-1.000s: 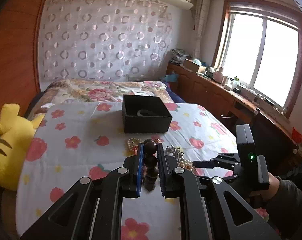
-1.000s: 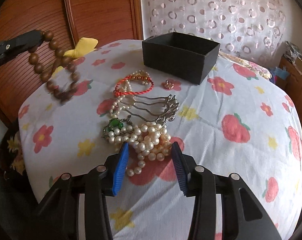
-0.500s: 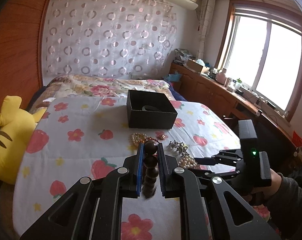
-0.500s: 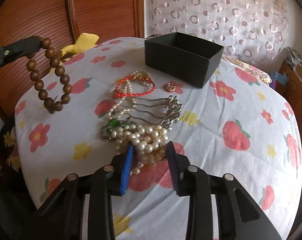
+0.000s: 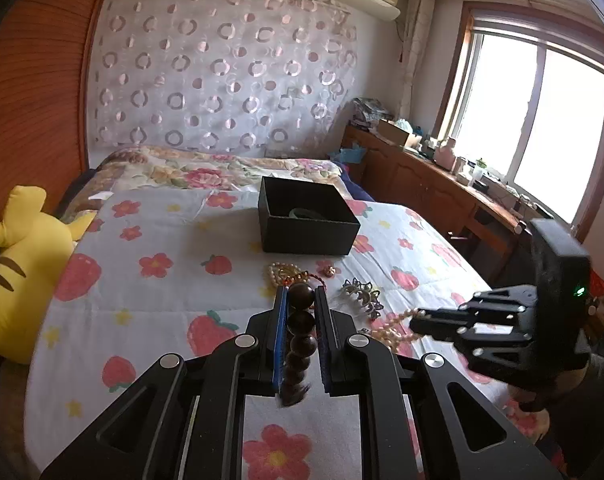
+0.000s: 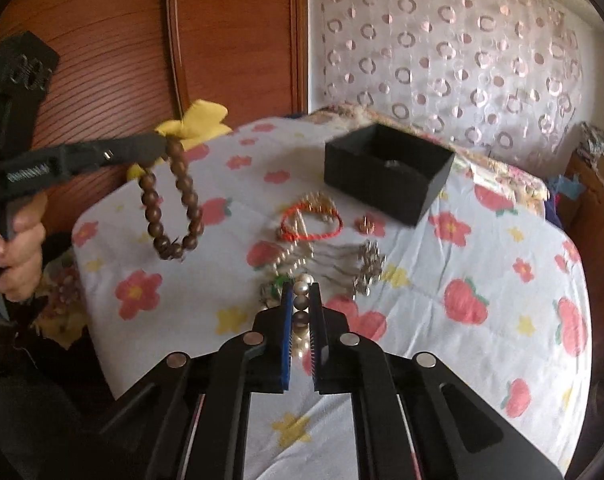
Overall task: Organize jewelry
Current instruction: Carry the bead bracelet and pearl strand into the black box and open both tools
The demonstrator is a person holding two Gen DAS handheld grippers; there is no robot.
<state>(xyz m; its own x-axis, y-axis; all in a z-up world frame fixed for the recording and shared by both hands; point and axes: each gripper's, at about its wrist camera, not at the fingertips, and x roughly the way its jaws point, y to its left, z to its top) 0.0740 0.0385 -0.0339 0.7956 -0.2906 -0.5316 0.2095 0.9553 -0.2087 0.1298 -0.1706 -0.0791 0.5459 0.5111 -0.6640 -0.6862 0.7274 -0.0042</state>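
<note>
You are pinching the wooden bead bracelet point(image 6: 170, 204) in your left gripper point(image 5: 300, 304), clear of the bed, while your right gripper point(image 6: 301, 300), jaws just closing, is clamping the pearl strand point(image 6: 300, 304) bound for the far black box point(image 6: 385, 172).

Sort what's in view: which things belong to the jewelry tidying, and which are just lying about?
Job: wooden bead bracelet in left gripper; pearl strand in right gripper; black box; red cord bracelet; silver hair comb.
Lying about: yellow plush toy; floral bedspread.
</note>
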